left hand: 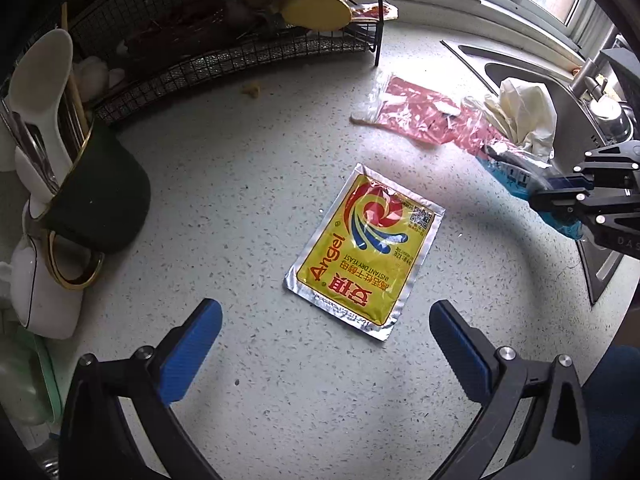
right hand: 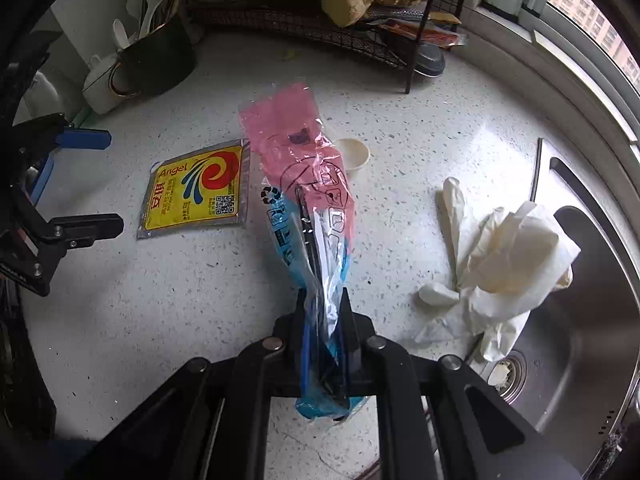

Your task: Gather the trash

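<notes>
Left wrist view: left gripper (left hand: 326, 344) fills the lower frame, jaws wide apart with nothing between them, hovering above the counter (left hand: 240, 184).
Yeast packet: yellow "Angel" packet (left hand: 366, 252) lies flat at frame centre, just past the blue pads (left hand: 192, 352), not touching them.
Right gripper: at the right edge (left hand: 560, 196) of the left view, jaws clamped on the wrapper (left hand: 428, 116), whose pink end trails toward upper centre.
Right wrist view: right gripper (right hand: 324, 308) at lower centre, jaws together on the blue end of the wrapper (right hand: 304, 184); its pink end reaches to upper centre, lifted over the counter.
Packet here: left of centre (right hand: 196, 190), just beside the wrapper; left gripper (right hand: 92, 182) at the left edge.
Glove: crumpled white glove (right hand: 500, 268) at right, draped over the sink (right hand: 592, 360) rim.
Cup: small cream cup (right hand: 354, 154) behind the wrapper.
Rack: black wire rack (left hand: 224, 52) in the upper frame, holding ginger (left hand: 316, 4).
Mugs: dark mug (left hand: 96, 200) with utensils at the left edge.
</notes>
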A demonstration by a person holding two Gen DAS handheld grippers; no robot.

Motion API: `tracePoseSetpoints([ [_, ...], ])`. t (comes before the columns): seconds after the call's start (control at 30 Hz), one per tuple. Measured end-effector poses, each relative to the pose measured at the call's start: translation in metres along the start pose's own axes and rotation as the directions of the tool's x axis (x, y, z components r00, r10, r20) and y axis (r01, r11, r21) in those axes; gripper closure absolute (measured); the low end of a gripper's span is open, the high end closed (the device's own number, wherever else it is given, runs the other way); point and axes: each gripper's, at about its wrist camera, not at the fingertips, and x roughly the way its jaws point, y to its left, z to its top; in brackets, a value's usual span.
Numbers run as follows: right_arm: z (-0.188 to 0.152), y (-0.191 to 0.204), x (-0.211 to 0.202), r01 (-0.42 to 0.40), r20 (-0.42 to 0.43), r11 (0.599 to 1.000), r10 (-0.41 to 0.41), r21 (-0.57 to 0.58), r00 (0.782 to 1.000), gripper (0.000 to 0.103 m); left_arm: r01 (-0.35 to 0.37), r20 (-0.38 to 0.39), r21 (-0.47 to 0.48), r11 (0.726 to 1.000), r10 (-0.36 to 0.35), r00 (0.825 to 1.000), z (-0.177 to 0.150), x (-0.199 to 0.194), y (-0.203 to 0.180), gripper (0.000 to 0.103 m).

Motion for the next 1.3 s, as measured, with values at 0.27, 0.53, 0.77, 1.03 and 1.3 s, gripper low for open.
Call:
tracePoseSetpoints([
  [0.27,-0.028,-0.011,-0.030,-0.003,0.034,0.992,-0.002,0.128,0.999,0.093,0.014,-0.030,0.179,0.984,-0.009,1.000,0.017,0.030,-0.010,0.000],
  [0.53,-0.051,-0.017,-0.028,-0.001,0.021,0.973,-0.004,0.230,1.000,0.093,0.042,-0.021,0.319,0.947,-0.037,0.999,0.033,0.050,-0.042,0.000],
  [0.77,-0.055,-0.020,-0.030,0.005,0.017,0.963,-0.010,0.269,1.000,0.093,0.087,0.000,0.259,0.962,-0.090,0.996,0.044,0.058,-0.034,0.013],
  [1.03,-0.055,-0.010,-0.024,-0.015,0.016,0.966,0.011,0.258,1.000,0.093,0.065,0.001,0.206,0.976,-0.067,0.998,0.047,0.056,-0.030,0.031],
  [1.3,-0.057,-0.005,-0.026,-0.040,0.039,0.968,0.032,0.247,0.999,0.093,0.070,0.002,0.134,0.989,-0.071,0.997,0.024,0.043,-0.029,0.041],
])
